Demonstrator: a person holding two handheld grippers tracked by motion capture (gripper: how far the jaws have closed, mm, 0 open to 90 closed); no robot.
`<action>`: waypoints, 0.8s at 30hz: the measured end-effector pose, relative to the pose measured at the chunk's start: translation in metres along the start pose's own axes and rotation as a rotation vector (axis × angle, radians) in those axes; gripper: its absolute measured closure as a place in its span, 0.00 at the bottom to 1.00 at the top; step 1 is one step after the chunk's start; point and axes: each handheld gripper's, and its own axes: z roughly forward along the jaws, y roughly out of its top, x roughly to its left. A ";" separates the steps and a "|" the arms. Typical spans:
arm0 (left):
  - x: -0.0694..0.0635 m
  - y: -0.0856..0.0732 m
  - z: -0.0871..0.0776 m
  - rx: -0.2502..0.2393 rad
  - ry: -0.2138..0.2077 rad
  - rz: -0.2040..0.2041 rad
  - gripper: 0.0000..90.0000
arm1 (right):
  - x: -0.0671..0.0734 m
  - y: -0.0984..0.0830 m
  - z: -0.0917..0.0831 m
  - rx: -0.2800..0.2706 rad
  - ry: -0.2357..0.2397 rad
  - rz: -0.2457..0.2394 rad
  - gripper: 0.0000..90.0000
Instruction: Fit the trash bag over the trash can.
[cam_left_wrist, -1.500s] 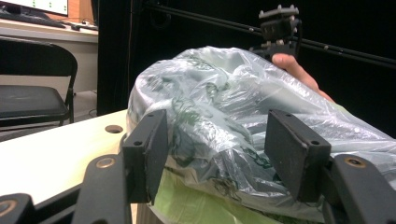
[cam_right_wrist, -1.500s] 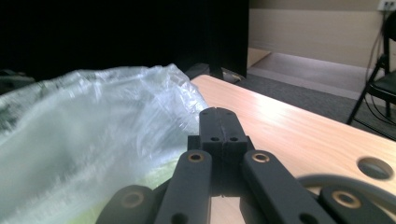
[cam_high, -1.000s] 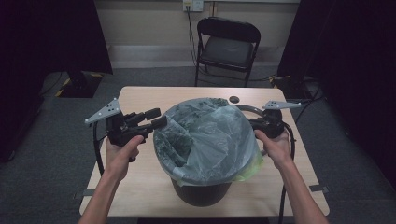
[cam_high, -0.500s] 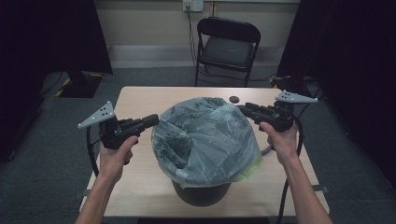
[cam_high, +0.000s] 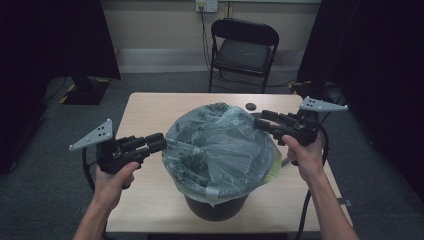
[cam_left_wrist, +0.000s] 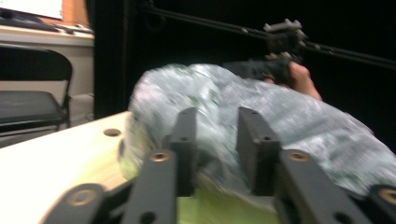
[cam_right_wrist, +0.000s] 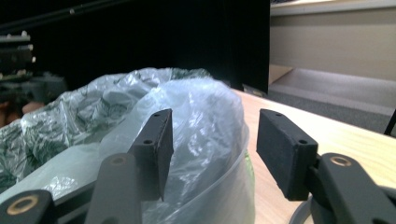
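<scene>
Black bin (cam_high: 216, 207) stands at the near middle of the desk (cam_high: 150, 107), lined with a clear plastic bag (cam_high: 220, 150) that puffs up over the rim; a yellow-green bit of liner (cam_high: 272, 172) shows at the bin's right edge. Left tool (cam_high: 159, 142) sits at the left of the bag, held level, tips just at the bag's left side; in the left gripper view its jaws stand partly apart with the bag (cam_left_wrist: 280, 121) right in front and between the tips, blurred, so contact can't be told, and no pinch is visible. Its jaws have just been opening. Right tool (cam_high: 260, 119) is at the far right of the bag, raised above the rim, pointing left toward the bag top; in the right gripper view the jaws stand apart, the left pad (cam_right_wrist: 154, 149) has plastic (cam_right_wrist: 201, 121) beside and behind it, the right pad (cam_right_wrist: 282, 151) is clear over the desk (cam_right_wrist: 327, 135), nothing clamped. Its jaws have just been opening too. Small dark round thing (cam_high: 250, 105) lies on the desk far of the bag. Black folding chair (cam_high: 242, 47) stands beyond the desk's far edge. Grey three-cornered plates top both tools. Person's forearms come in from the near edge, one to each side of the bin.
</scene>
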 end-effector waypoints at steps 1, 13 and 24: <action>0.002 0.001 0.003 -0.009 0.007 -0.008 0.70 | 0.001 0.000 0.001 0.010 -0.002 -0.012 0.65; 0.008 -0.001 0.027 0.004 0.080 -0.026 0.67 | -0.012 -0.011 -0.019 -0.010 -0.070 -0.017 1.00; 0.009 -0.002 0.026 0.016 0.078 -0.017 0.67 | -0.021 -0.065 0.000 0.095 -0.063 -0.028 1.00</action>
